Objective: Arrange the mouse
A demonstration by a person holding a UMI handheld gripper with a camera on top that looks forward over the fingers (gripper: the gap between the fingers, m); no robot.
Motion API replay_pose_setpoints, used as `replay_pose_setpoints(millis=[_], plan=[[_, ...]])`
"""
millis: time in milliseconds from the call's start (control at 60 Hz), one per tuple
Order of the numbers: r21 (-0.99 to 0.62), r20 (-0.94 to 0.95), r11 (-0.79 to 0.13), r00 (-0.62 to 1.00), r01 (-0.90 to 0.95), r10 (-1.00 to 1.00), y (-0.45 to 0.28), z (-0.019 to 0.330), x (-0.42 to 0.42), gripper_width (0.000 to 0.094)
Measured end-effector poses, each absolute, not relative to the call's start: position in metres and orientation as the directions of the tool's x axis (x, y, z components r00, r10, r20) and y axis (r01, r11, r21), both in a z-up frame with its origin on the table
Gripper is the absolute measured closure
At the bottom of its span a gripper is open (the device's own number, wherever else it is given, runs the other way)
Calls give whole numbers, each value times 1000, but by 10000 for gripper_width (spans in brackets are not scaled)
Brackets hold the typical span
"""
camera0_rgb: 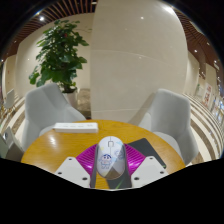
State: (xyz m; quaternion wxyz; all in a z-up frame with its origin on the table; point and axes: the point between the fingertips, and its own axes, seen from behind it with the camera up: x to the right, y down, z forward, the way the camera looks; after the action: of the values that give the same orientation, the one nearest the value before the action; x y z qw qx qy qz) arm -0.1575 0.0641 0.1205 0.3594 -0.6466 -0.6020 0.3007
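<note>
mouse between the fingers on a yellow round table

a broad pale column [133, 55] fills the far middle of the room, the largest thing in sight, with slatted ceiling and small lights above it. to its left stands a tall leafy potted plant [58, 52]; its pot is hidden behind the left chair. on the far right a strip of wall with some signs or pictures shows, too small to read.

two pale grey chairs sit at the far side of the table: the left chair [48, 108] and the right chair [166, 118], both with curved backs, their legs hidden by the table top.

the round table [50, 150] has a yellow wooden top; its near part is cut off below the fingers. on the far left of the top lies a flat white oblong object [76, 127], perhaps a keyboard or a box, hard to tell which. to the right, partly behind the right finger, lies a dark flat mat [148, 152], its near end hidden.

the gripper [111, 166] reaches forward over the near side of the table, its pale fingers spread. the magenta pads [89, 157] show on their inner faces. the white mouse [111, 156] sits between the fingers, resting on the table just left of the dark mat. the pads stand close at both its sides, but whether they actually touch it cannot be made out.
</note>
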Motion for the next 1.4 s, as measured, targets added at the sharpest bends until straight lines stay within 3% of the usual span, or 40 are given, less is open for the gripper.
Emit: replay_pose_setpoints(millis=[200,350,467,550,583,783,950,1133,1400], plan=[[-747,21,-40,84,663,996,143,18,-174,524],[-711,-23,-32,22,702,1000,156,-27,-173,508],[-719,-38,1,-40,695,998,150,-23,-172,389],[-705,-40,-3,-36,709,999,153,-18,-166,46],[-706,-45,-6,-36,708,998,153,-11,-162,85],[-711,-34,5,-41,703,999,139,60,-77,73],[-679,-33,0,-30,734,999,126,91,28,80],[-647,-49,0,-41,762,998,115,95,93,74],[-666,5,80,-103,742,995,112,95,101,78]])
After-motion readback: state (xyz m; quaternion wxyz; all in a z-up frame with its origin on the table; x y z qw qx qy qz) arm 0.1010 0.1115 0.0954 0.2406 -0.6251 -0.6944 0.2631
